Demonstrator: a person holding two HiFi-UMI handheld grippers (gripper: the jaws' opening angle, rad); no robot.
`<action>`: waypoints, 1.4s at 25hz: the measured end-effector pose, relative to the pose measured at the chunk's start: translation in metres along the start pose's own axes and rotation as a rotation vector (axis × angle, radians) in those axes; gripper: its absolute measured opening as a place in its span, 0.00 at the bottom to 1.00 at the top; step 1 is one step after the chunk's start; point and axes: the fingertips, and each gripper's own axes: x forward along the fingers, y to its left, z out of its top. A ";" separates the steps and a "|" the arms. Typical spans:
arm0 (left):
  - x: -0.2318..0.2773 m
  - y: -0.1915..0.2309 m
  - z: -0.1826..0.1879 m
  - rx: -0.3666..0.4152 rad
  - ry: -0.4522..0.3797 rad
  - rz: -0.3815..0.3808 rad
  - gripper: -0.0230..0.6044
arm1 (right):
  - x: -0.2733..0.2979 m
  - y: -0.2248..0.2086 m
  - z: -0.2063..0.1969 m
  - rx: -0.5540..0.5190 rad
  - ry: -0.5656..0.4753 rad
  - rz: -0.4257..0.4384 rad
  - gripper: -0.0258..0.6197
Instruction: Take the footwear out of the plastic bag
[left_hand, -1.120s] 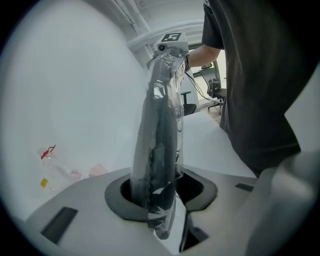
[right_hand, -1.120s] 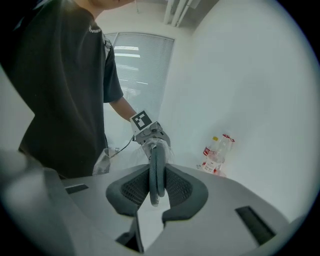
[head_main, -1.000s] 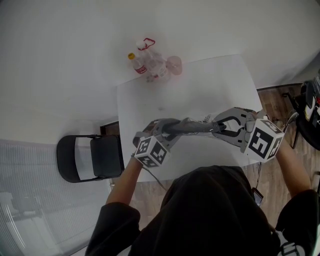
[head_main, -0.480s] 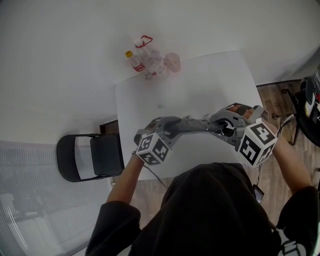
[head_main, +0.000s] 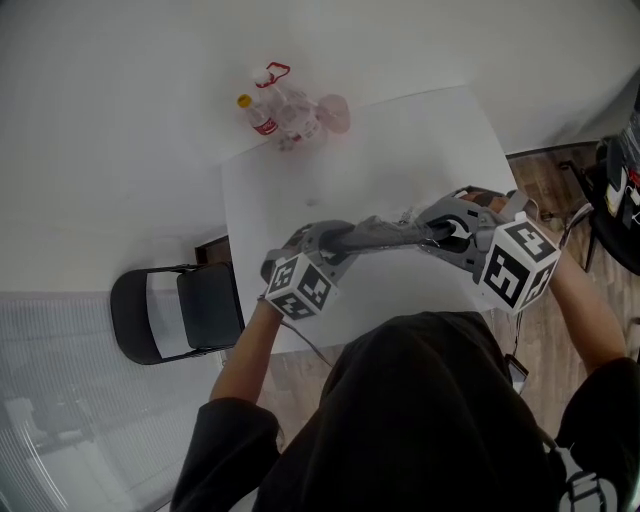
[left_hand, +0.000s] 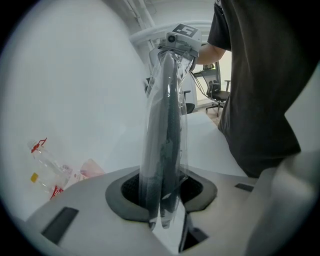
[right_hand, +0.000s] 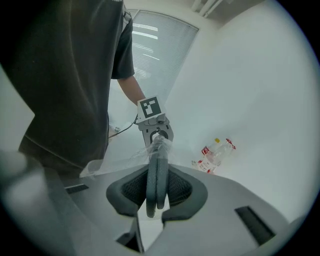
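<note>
Jaws of the left gripper (left_hand: 161, 197) are clenched on one end of a clear plastic bag (left_hand: 150, 130), with dark footwear visible inside the film where the pads pinch it. Jaws of the right gripper (right_hand: 155, 195) grasp the opposite end of the footwear (right_hand: 155, 172). There two thin grey soles lie flat against each other and stick out bare between the pads. These right jaws have just been closing, and the soles fill the gap between them.

From the head view, the bagged footwear forms one long, narrow, dark bar stretched straight from one gripper to the other. It runs left to right in front of the person, over the near part of the white surface (head_main: 400, 150), and appears to be lifted off it. The two grippers face each other along this line, each holding its own end.

The bag's crumpled mouth sits partway along the bar, between the grippers, opening toward the right one. The part beyond the mouth, toward the right jaws, is uncovered.

The way out for the footwear therefore seems to lie along its own long axis, toward the person's right. The left jaws would need to hold the bag back.
</note>
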 end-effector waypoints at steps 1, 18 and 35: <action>-0.001 0.001 -0.002 -0.005 0.002 0.000 0.27 | -0.001 -0.001 -0.001 0.006 -0.002 0.001 0.16; -0.001 0.001 -0.014 -0.050 0.007 -0.002 0.26 | -0.019 -0.002 -0.013 0.040 -0.027 -0.020 0.16; -0.002 0.000 -0.012 -0.051 0.005 0.002 0.25 | -0.041 -0.003 -0.016 0.049 -0.033 -0.010 0.16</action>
